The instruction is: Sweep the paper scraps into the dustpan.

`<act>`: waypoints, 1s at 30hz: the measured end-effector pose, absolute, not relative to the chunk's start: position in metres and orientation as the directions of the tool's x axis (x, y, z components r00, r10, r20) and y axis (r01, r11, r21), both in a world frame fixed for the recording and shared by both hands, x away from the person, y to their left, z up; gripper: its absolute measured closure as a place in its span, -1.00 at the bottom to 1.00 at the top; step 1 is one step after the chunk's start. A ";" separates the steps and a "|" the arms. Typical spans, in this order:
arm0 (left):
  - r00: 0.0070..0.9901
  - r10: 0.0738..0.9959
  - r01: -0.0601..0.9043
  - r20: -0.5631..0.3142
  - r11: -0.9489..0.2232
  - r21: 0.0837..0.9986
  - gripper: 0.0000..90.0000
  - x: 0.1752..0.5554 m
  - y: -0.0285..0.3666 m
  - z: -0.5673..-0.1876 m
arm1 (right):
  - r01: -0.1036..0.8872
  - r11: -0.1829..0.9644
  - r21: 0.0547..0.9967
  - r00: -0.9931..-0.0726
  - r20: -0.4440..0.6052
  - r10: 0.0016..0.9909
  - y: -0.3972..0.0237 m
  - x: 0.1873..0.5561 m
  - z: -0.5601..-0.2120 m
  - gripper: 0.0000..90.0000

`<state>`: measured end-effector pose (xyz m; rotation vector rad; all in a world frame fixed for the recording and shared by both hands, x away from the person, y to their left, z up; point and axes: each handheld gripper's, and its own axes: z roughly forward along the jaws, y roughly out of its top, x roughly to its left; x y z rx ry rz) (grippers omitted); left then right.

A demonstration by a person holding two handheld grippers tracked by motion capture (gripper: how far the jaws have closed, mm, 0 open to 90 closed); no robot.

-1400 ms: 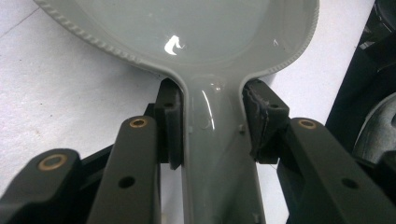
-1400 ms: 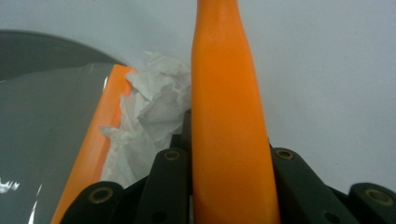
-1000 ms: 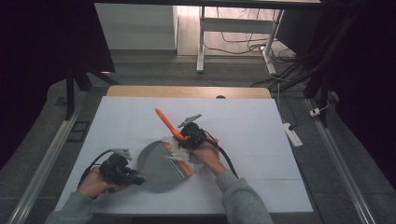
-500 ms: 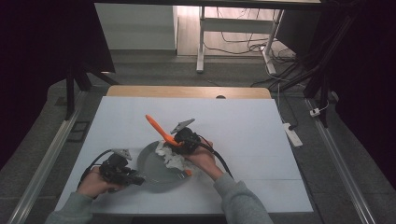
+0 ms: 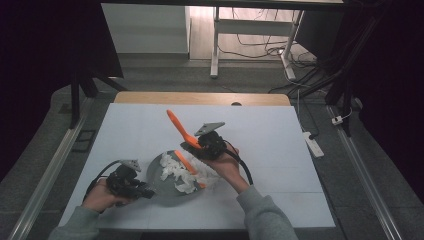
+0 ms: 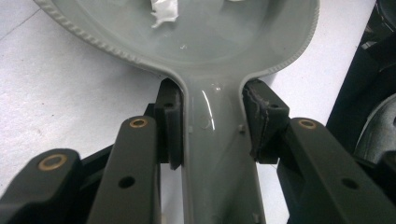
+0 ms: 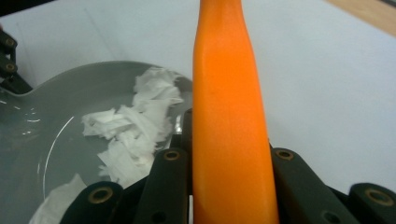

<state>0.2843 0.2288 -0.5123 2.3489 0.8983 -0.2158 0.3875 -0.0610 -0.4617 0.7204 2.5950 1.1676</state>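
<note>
A grey dustpan-like pan (image 5: 163, 189) lies on the white table with white paper scraps (image 5: 172, 167) in it. My left gripper (image 5: 134, 184) is shut on the pan's handle (image 6: 212, 140), one pad on each side; the pan's ribbed rim (image 6: 93, 42) and a scrap (image 6: 163, 11) lie beyond the jaws. My right gripper (image 5: 206, 145) is shut on an orange tool (image 5: 173, 123), whose handle (image 7: 229, 116) rises between the jaws. The tool's lower orange end (image 5: 186, 163) reaches down over the scraps. In the right gripper view the pan (image 7: 56, 107) and scraps (image 7: 135, 126) lie to the left.
The white table top (image 5: 280, 150) has free room to the right and at the back. A wooden edge (image 5: 200, 98) runs along the far side. A power strip (image 5: 312, 142) lies off the table's right edge, with metal rails on both sides.
My right gripper has lifted the orange tool, whose handle now points more steeply up. More white scraps show in the pan. The left gripper and pan stay put.
</note>
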 end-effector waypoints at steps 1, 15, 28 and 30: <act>0.757 0.552 0.651 -0.351 -0.585 0.484 0.37 0.284 0.229 -0.512 | 0.348 0.568 0.746 -0.860 0.012 0.511 -0.061 0.388 -0.462 0.71; 0.755 0.554 0.653 -0.352 -0.584 0.481 0.37 0.283 0.229 -0.512 | 0.458 0.459 0.761 -0.729 0.026 0.684 -0.146 0.375 -0.467 0.70; 0.758 0.551 0.650 -0.350 -0.590 0.479 0.37 0.280 0.228 -0.511 | 0.517 0.453 0.726 -0.689 0.039 0.724 -0.160 0.385 -0.481 0.70; 0.758 0.552 0.650 -0.349 -0.590 0.479 0.37 0.279 0.228 -0.510 | 0.520 0.456 0.722 -0.688 0.038 0.725 -0.158 0.385 -0.482 0.70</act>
